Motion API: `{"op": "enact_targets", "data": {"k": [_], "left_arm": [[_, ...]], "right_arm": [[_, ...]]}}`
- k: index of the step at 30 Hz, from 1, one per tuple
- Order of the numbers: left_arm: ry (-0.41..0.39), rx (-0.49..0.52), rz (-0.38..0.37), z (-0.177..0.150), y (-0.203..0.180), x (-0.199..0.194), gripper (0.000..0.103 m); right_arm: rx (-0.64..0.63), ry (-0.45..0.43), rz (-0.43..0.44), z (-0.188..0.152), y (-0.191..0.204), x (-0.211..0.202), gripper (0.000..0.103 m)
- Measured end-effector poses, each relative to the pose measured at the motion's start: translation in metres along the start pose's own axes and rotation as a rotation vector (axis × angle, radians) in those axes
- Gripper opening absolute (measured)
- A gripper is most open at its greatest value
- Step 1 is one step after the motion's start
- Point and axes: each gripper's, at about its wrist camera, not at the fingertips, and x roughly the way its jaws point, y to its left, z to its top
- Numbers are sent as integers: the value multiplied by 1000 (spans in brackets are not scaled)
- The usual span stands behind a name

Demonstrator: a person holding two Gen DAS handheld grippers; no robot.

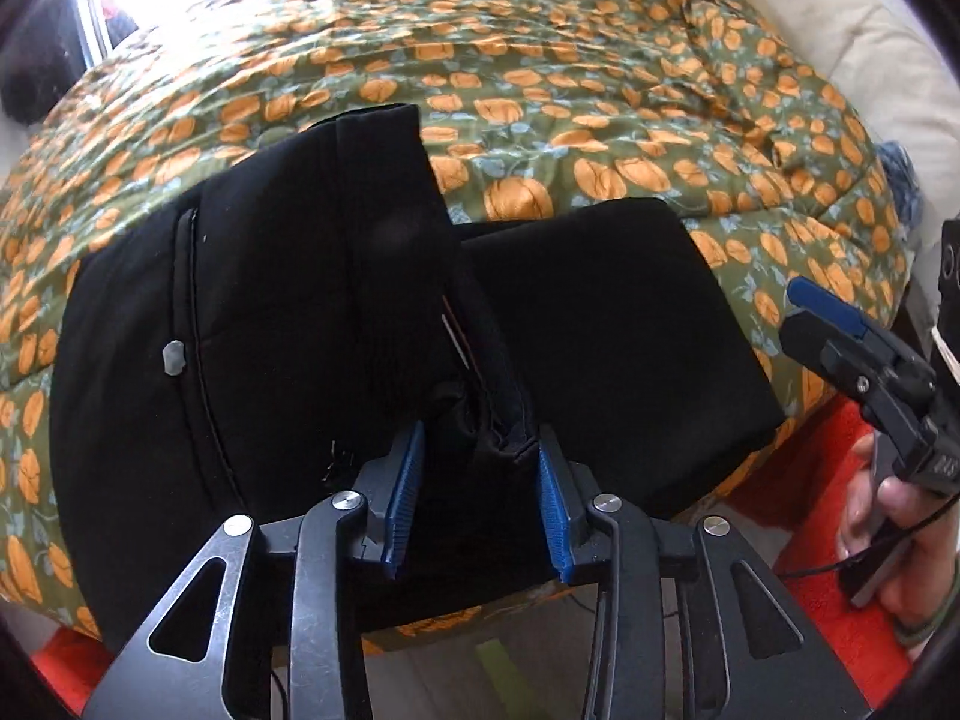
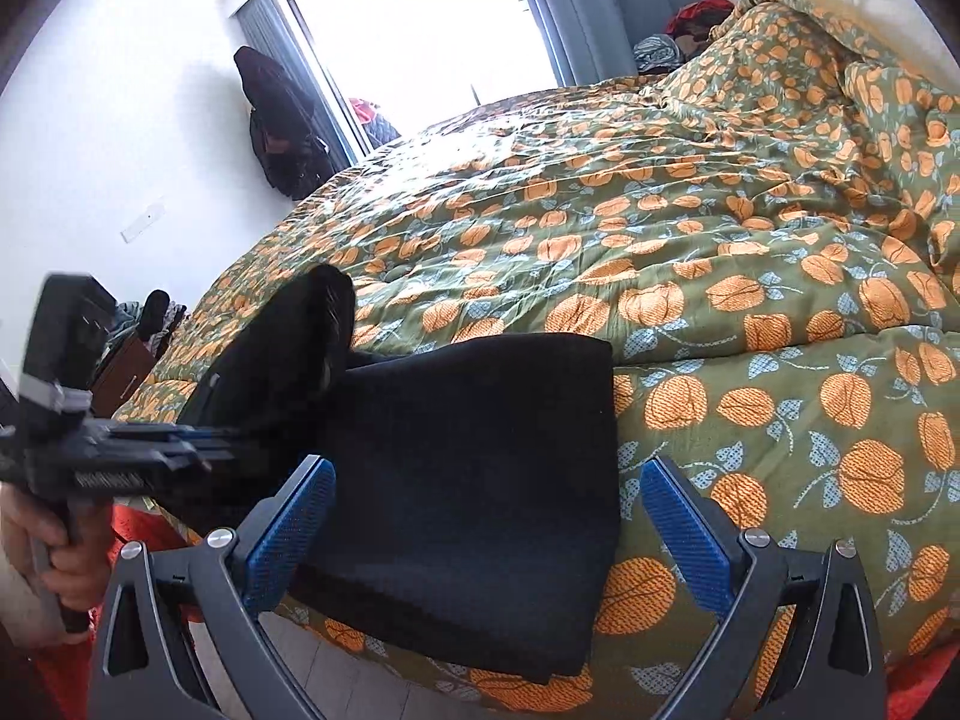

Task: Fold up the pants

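Right up close, the left gripper (image 1: pixel 480 480) has its two blue pads (image 1: pixel 403 504) set a little way apart, with a bunched fold of the black pants (image 1: pixel 270 330) between them. The cloth sits in the gap and seems to touch both pads, but I cannot tell if it is pinched tight. In the right wrist view this same gripper (image 2: pixel 198 450) comes in from the side, and its tips go into the black cloth.

The right gripper (image 2: pixel 486 534) has its jaws spread wide — nothing is between them but air. It hangs just over the near edge of the pants (image 2: pixel 480 450), not touching. In the left wrist view it (image 1: pixel 828 324) sits off to the side of the pants, held by a hand (image 1: pixel 888 528).

The pants lie on the near edge of the bed, on a green blanket (image 2: pixel 690 228) with orange fruit shapes. One part lies flat and folded; another part stands up in a hump beside it — it has a zipper (image 1: pixel 192 324).

Past the pants, the blanket is wrinkled. Farther back is a bright window (image 2: pixel 420 18) with blue curtains (image 2: pixel 600 6), and a dark coat (image 2: pixel 276 120) hangs on the white wall.
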Motion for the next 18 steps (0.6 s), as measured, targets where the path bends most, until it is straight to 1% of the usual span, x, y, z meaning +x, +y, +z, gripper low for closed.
{"op": "enact_targets", "data": {"k": [1,2,3,4,5,6,8,9,10,11,12,13,14,15,17,18], "left_arm": [[-16,2,-46,-1,0,-14,50],[-34,-10,-89,0,4,-33,57],[-63,-30,-117,1,13,-51,63],[-101,-53,-127,5,25,-69,66],[-144,-81,-115,9,39,-85,71],[-181,-113,-89,10,57,-97,71],[-221,-180,3,10,96,-107,71],[-221,-214,71,6,115,-104,68],[-208,-246,131,2,132,-97,62],[-181,-276,158,-3,144,-85,50],[-140,-304,147,-9,152,-69,39],[-92,-326,110,-16,153,-50,35],[-51,-325,69,-22,146,-31,31],[-41,-286,63,-26,131,-17,31],[-79,-188,148,-30,98,-5,27],[-91,-162,157,-30,89,-4,25]], "right_arm": [[12,-13,-3,0,-4,-4,101],[26,-25,-2,1,-8,-8,101],[42,-32,0,1,-13,-11,101],[57,-35,-2,2,-17,-11,101],[69,-34,-7,3,-21,-10,101],[75,-29,-12,3,-22,-8,101],[77,-15,-12,5,-22,-3,101],[76,-10,-1,6,-19,-1,101],[77,-5,22,7,-15,0,101],[81,0,54,8,-10,0,101],[91,8,98,9,-4,0,101],[108,20,154,12,1,2,101],[130,40,221,14,7,6,101],[161,72,292,17,12,13,101],[246,162,417,20,17,32,101],[286,223,466,21,19,44,101]]}}
